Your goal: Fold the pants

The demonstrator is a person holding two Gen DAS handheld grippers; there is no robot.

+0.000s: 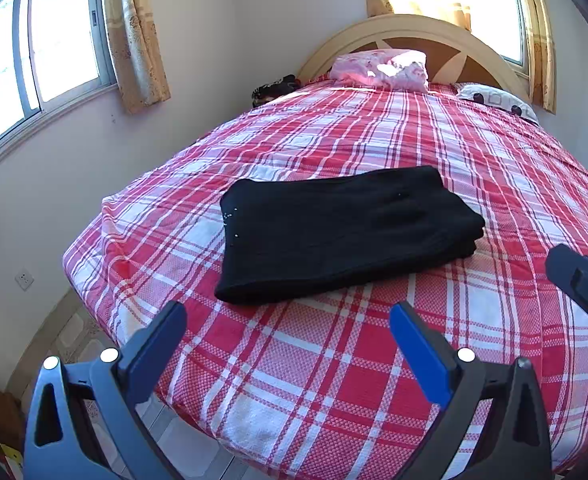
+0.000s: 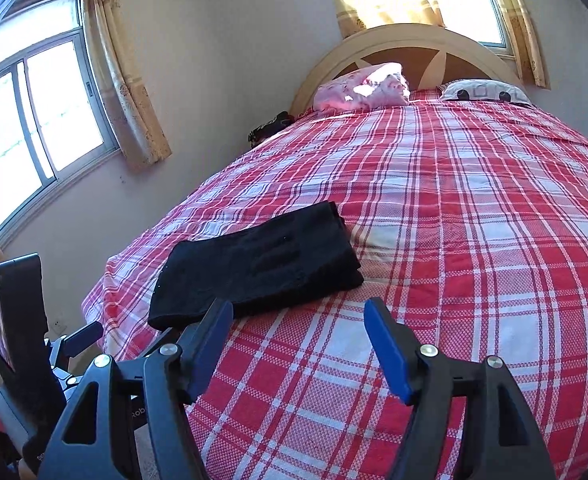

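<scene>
On bedspread [image 1: 334, 380], folded black pants [image 1: 346, 232], unlabelled

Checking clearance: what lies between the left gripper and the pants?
Only bare plaid bedspread between the open left gripper and the folded pants, in the left wrist view.

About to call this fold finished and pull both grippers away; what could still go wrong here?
1. The black pants lie near the bed's foot-end corner; a nudge might slide them off.
2. The stacked layers at their right end look loose and may spread.
3. Left gripper and right gripper are open close by; a finger could snag cloth.
</scene>
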